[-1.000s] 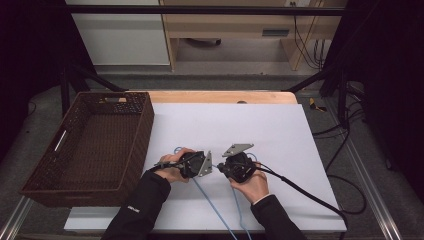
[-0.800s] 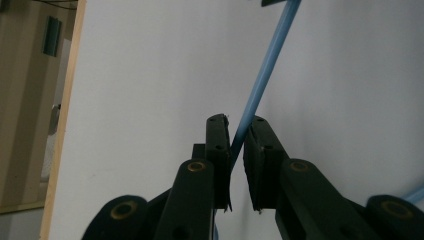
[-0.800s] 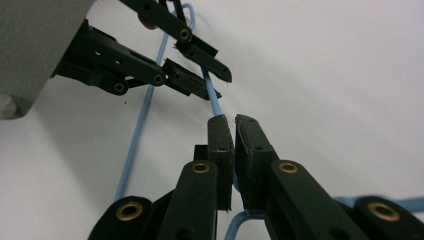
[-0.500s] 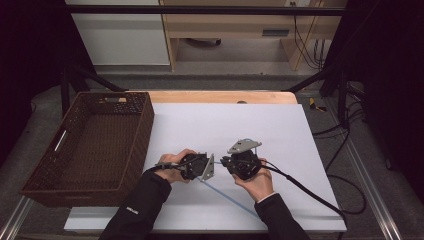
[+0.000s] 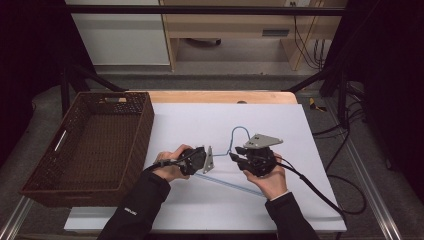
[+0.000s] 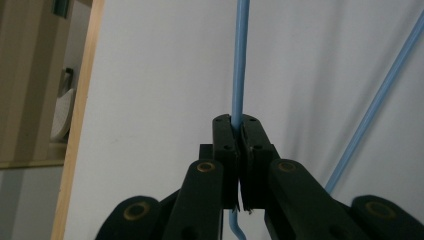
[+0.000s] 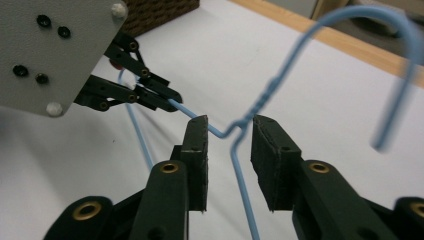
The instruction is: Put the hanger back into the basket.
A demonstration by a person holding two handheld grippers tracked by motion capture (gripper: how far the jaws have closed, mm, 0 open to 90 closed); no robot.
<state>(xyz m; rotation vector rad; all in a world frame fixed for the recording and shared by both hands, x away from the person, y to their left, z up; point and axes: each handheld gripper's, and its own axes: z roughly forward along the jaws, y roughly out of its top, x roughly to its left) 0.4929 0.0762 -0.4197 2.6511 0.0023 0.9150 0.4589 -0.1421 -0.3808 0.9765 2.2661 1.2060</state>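
Note:
A light-blue wire hanger [image 5: 239, 130] is held up over the white table sheet [image 5: 200, 120], hook toward the far side. My left gripper [image 5: 216, 159] is shut on one of its thin arms; in the left gripper view the wire [image 6: 239, 60] runs straight out from the closed gripper [image 6: 241, 131]. My right gripper [image 5: 234, 156] faces it from the right. Its jaws have just been opening, and in the right gripper view the hanger's twisted neck [image 7: 250, 117] stands between the parted pads of that gripper [image 7: 229, 131], not pressed. The left gripper [image 7: 170, 102] shows there too.
A dark wicker basket [image 5: 145, 125] stands at the table's left, close to the left forearm. The wooden table edge [image 5: 220, 96] runs along the far side. Black cables trail off the right side [image 5: 320, 195]. Open white sheet lies beyond the grippers.
The right gripper has risen and shifted right, and its jaws have parted. The hanger has swung up, its hook now raised between the grippers. The left gripper has stayed in place.

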